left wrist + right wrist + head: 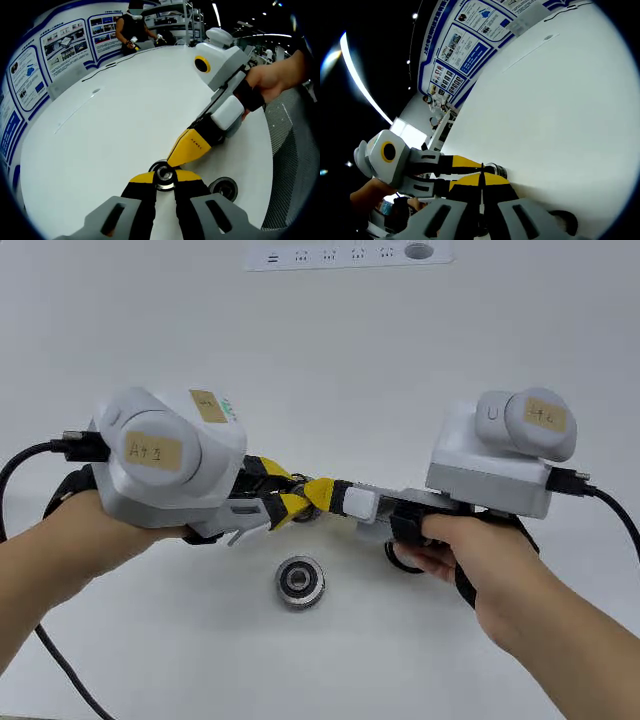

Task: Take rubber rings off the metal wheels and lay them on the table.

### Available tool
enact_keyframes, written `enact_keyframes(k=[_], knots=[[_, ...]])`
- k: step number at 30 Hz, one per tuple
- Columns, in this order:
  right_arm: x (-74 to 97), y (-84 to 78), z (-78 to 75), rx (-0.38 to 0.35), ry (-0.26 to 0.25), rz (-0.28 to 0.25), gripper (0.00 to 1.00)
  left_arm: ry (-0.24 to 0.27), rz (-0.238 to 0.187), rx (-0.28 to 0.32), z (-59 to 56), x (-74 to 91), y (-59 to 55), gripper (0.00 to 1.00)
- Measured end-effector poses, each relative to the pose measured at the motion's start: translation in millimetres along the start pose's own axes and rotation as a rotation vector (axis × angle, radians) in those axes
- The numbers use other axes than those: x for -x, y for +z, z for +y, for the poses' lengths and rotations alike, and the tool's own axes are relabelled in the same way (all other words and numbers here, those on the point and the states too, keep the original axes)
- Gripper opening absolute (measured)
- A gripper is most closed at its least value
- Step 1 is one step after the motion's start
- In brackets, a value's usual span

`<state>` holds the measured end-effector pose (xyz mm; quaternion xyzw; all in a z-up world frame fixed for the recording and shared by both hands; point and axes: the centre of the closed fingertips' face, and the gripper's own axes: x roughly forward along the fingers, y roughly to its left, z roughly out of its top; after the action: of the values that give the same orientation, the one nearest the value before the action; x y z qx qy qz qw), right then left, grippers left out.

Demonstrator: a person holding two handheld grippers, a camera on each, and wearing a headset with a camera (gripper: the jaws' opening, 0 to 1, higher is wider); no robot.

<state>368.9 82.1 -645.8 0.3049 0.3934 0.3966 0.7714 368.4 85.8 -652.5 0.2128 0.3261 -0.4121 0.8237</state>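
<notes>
Rubber rings are what matter here, and one is the dark band on the small metal wheel (164, 173) held just above the white table (450, 340), at the centre of the head view where the two tools meet. The left gripper (164, 181) has its yellow-tipped jaws drawn in narrow around that wheel, one tip on each side, clamping it. The right gripper (186, 148) comes in from the right of the left gripper view with its jaws pressed together into a single yellow wedge, the point against the wheel's rim. Whether it pinches the rubber there I cannot tell. In the right gripper view its own tips meet along a thin seam at lower centre, with the wheel just beyond them. A second wheel (300, 582), with its black rubber ring on and a shiny hub, lies flat on the table below the joined tips in the head view, and at lower right in the left gripper view. A loose dark ring (565, 217) rests on the table at the lower right of the right gripper view; in the head view it is half hidden under the right hand (460, 545). The left hand (110, 525) grips its tool at left. A white power strip (345, 254) lies along the top edge.
</notes>
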Motion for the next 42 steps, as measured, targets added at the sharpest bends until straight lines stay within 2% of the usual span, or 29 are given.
enact_keyframes(k=[14, 20, 27, 31, 36, 42], knots=[[-2.0, -2.3, 2.7, -0.046, 0.020, 0.002, 0.02, 0.010, 0.006, -0.011, 0.5, 3.9, -1.6, 0.18], [-1.2, -1.4, 11.1, -0.067, 0.044, -0.002, 0.02, -0.002, 0.007, 0.001, -6.5, 12.5, -4.6, 0.22], [4.3, 2.8, 19.5, -0.086, 0.065, -0.019, 0.02, 0.017, -0.021, 0.029, -12.2, 23.1, -2.7, 0.25], [13.1, 8.2, 19.7, -0.102, 0.067, -0.043, 0.02, 0.036, -0.038, 0.049, -13.6, 31.4, -2.9, 0.26], [29.4, 12.8, 11.3, -0.122, 0.045, -0.073, 0.02, 0.054, -0.077, 0.104, -16.6, 42.3, -3.1, 0.27], [48.5, 8.2, -0.9, -0.151, 0.009, -0.097, 0.02, 0.082, -0.129, 0.106, -22.3, 54.7, 2.3, 0.33]])
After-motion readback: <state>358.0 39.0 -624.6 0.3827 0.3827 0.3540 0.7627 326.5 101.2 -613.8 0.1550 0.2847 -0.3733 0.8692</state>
